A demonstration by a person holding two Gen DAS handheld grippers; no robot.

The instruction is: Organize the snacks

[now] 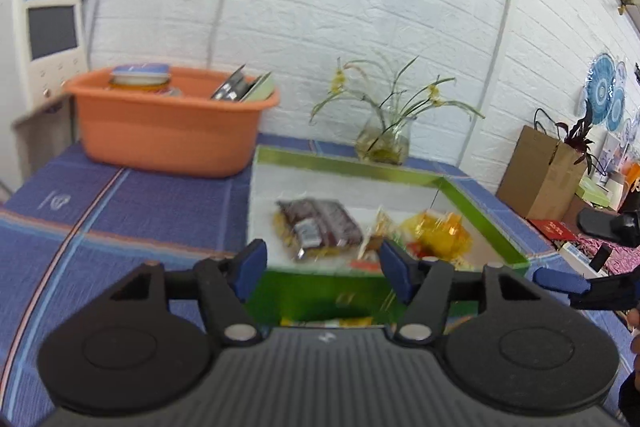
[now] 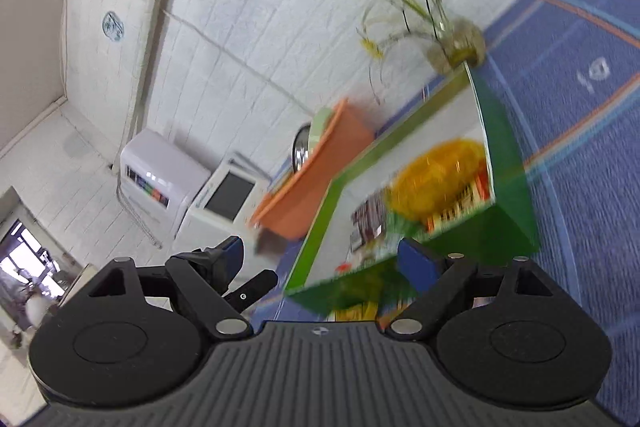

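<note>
Left hand-held gripper (image 1: 322, 269) part-open — empty, right hand-held gripper (image 2: 320, 259) wide.

— What do our two tools look like?
— Our left gripper (image 1: 322, 273) has a black ribbed body, two round black discs, silver pivot pins and blue pads (image 1: 252, 269).
— And the other?
— Our right gripper (image 2: 320, 261) matches it: ribbed black housing, silver pins, blue fingertips (image 2: 416, 263), a small round emblem in the middle.
</note>
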